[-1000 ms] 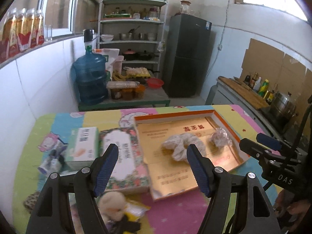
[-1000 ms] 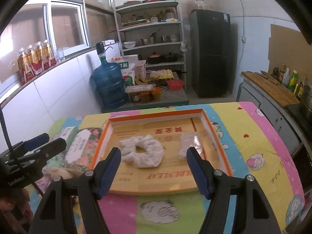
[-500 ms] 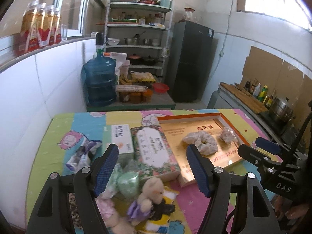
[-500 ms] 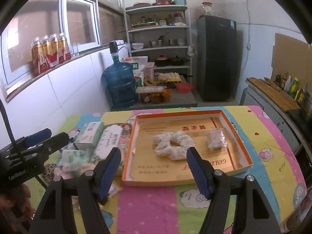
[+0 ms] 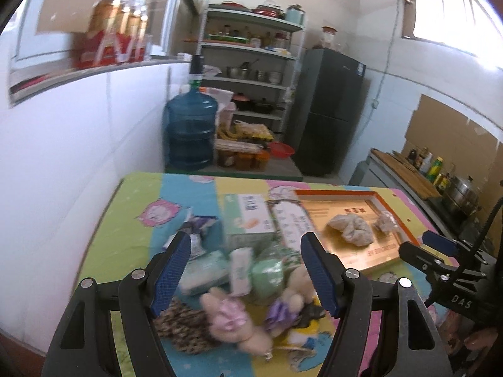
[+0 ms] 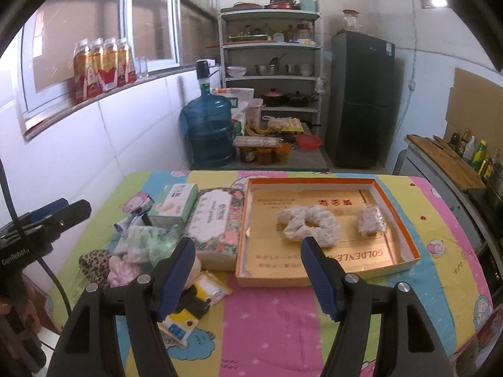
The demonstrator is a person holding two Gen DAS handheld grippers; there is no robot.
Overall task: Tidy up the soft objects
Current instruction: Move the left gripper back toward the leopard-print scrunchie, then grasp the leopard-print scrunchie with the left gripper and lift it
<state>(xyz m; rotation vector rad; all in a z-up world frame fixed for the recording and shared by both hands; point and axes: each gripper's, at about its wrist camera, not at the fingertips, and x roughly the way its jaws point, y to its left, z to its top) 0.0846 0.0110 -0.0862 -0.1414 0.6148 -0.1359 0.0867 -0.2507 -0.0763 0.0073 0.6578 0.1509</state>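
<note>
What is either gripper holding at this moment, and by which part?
Nothing. The left gripper and right gripper both stand open and empty above the table.

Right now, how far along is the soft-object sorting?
Done: a white scrunchie and a small clear-wrapped bundle lie in the orange-rimmed box. In hand: nothing; the left gripper and right gripper are both open and empty. Left: the pile beside the box, including plush toys, green packs and a leopard-print piece.
</note>
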